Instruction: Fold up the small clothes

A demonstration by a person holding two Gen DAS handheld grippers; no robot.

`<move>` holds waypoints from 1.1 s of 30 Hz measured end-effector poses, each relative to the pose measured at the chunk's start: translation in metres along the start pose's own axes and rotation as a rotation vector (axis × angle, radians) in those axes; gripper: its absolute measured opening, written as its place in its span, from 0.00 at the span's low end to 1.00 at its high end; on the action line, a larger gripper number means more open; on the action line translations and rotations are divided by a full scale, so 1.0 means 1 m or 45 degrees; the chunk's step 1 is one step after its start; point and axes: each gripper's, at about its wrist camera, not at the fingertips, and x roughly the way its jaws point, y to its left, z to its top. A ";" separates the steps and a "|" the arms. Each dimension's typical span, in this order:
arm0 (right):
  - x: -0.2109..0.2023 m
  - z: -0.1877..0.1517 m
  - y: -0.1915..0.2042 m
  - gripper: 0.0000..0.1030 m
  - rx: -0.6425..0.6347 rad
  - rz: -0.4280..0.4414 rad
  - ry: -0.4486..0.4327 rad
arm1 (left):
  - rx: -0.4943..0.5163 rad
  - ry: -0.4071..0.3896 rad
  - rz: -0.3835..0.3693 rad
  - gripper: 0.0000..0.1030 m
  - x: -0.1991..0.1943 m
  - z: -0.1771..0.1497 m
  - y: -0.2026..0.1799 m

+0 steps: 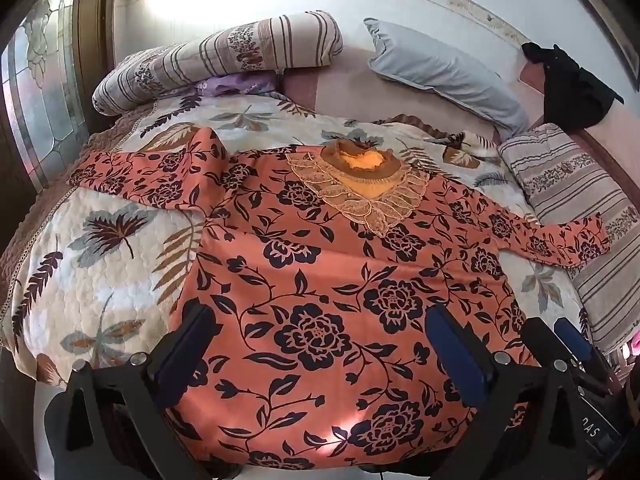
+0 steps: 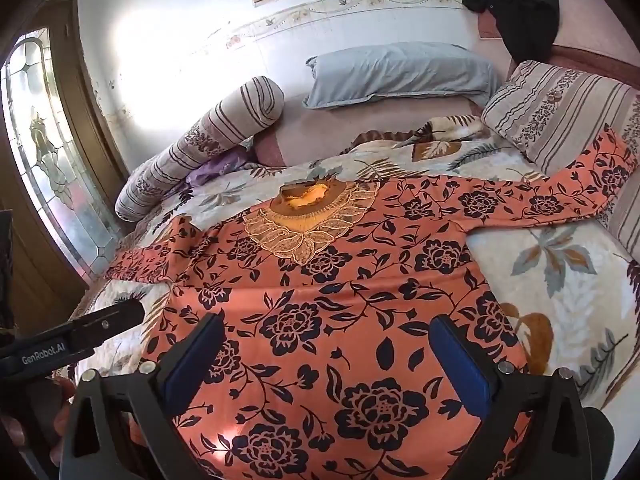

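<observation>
From my left wrist camera I see the orange floral blouse (image 1: 320, 280) spread flat, front up, on the leaf-print quilt (image 1: 100, 264) that covers the bed, its embroidered lace collar (image 1: 360, 184) towards the pillows and its hem nearest me. The sleeve on the left of the picture is bent back on itself near the shoulder, while the other sleeve stretches out until its cuff lies on the striped pillow (image 1: 580, 216). My left gripper (image 1: 320, 340) hangs above the lower part of the blouse with its jaws spread wide and nothing between the blue pads (whether the tips touch the cloth I cannot tell). At the lower right edge the right gripper (image 1: 560, 340) shows, also gaping and empty. Farther back lie a striped bolster (image 1: 216, 56), a grey pillow (image 1: 444, 68) and a black garment (image 1: 576, 84) draped at the head of the bed. From my right wrist camera the same blouse (image 2: 320, 320) fills the foreground, collar (image 2: 308, 224) away from me, the long sleeve reaching to the striped pillow (image 2: 560, 120) at the right. My right gripper (image 2: 328, 352) stands over the lower half of the blouse, jaws fully apart, holding nothing. The left gripper (image 2: 120, 316) comes in at the left edge over the quilt (image 2: 560, 280), just beside the blouse's side seam. Behind are the bolster (image 2: 208, 144), the grey pillow (image 2: 400, 72), the black garment (image 2: 524, 16) and a leaded glass door (image 2: 48, 152).
</observation>
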 end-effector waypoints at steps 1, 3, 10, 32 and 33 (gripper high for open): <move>0.000 0.001 0.000 1.00 0.002 -0.001 0.001 | 0.000 0.001 -0.001 1.00 0.000 0.000 0.000; 0.002 -0.002 -0.007 1.00 -0.001 0.019 -0.003 | 0.001 0.001 0.000 1.00 0.001 0.000 0.000; 0.000 -0.006 0.002 1.00 -0.016 0.000 -0.013 | -0.002 0.007 -0.007 1.00 0.002 0.000 0.000; -0.002 0.000 0.008 1.00 -0.031 0.000 -0.046 | -0.013 0.003 -0.017 1.00 0.003 -0.003 0.002; -0.002 0.000 0.008 1.00 -0.027 -0.002 -0.036 | -0.013 0.003 -0.017 1.00 0.003 -0.003 0.002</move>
